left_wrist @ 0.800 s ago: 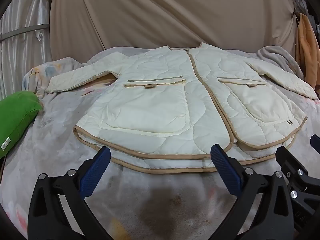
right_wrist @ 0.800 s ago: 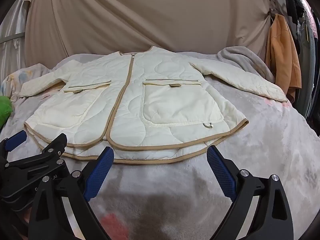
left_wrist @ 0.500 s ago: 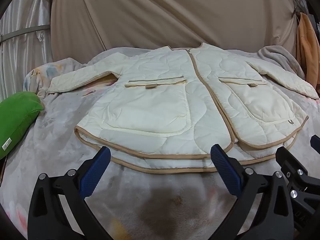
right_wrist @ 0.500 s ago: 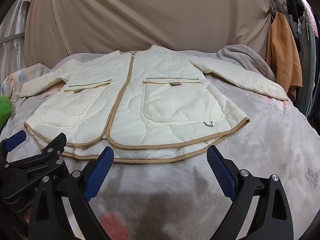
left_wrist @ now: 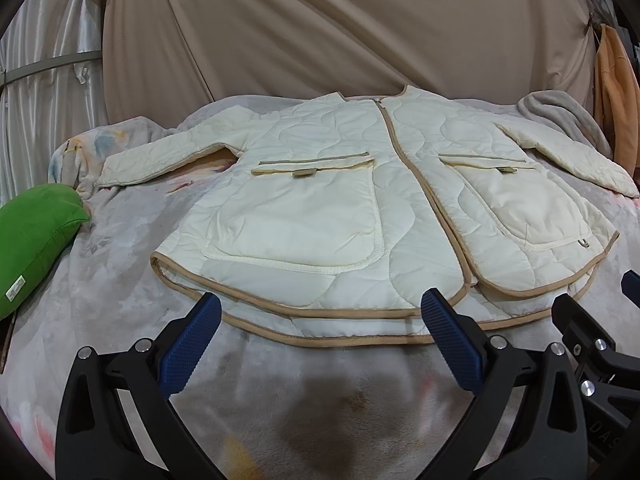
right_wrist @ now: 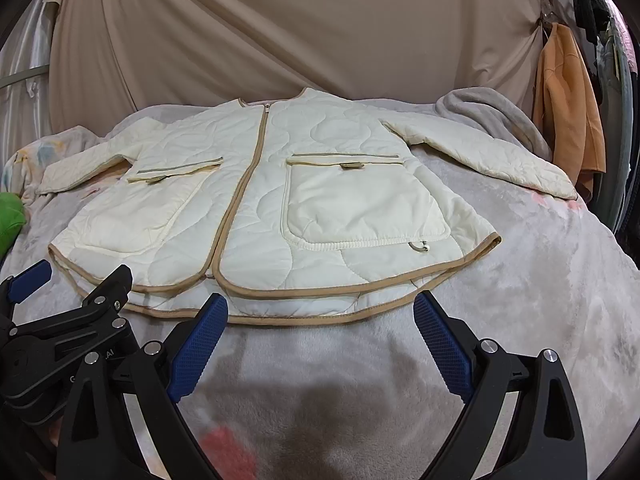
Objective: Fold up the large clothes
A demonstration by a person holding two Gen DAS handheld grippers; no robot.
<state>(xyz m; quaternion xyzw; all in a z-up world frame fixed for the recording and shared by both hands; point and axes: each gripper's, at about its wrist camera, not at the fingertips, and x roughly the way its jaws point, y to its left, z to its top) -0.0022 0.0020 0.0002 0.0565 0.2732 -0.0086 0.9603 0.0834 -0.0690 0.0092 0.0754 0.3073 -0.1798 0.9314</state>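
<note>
A cream quilted jacket [left_wrist: 360, 208] with tan trim lies flat and face up on the grey blanket, zipped, sleeves spread out to both sides. It also shows in the right wrist view [right_wrist: 280, 200]. My left gripper [left_wrist: 320, 340] is open and empty, just short of the jacket's hem on its left half. My right gripper [right_wrist: 320, 336] is open and empty, just short of the hem on its right half. The right gripper shows at the right edge of the left wrist view [left_wrist: 600, 344], the left gripper at the left edge of the right wrist view [right_wrist: 68, 312].
A grey patterned blanket [left_wrist: 120, 280] covers the bed. A green pillow [left_wrist: 32, 236] lies at the left edge. A grey garment [right_wrist: 492, 120] is bunched at the back right. An orange garment [right_wrist: 568, 100] hangs at the right. A beige curtain [left_wrist: 320, 28] hangs behind.
Both grippers have edged slightly toward the jacket's hem. The jacket has not moved and both grippers stay open.
</note>
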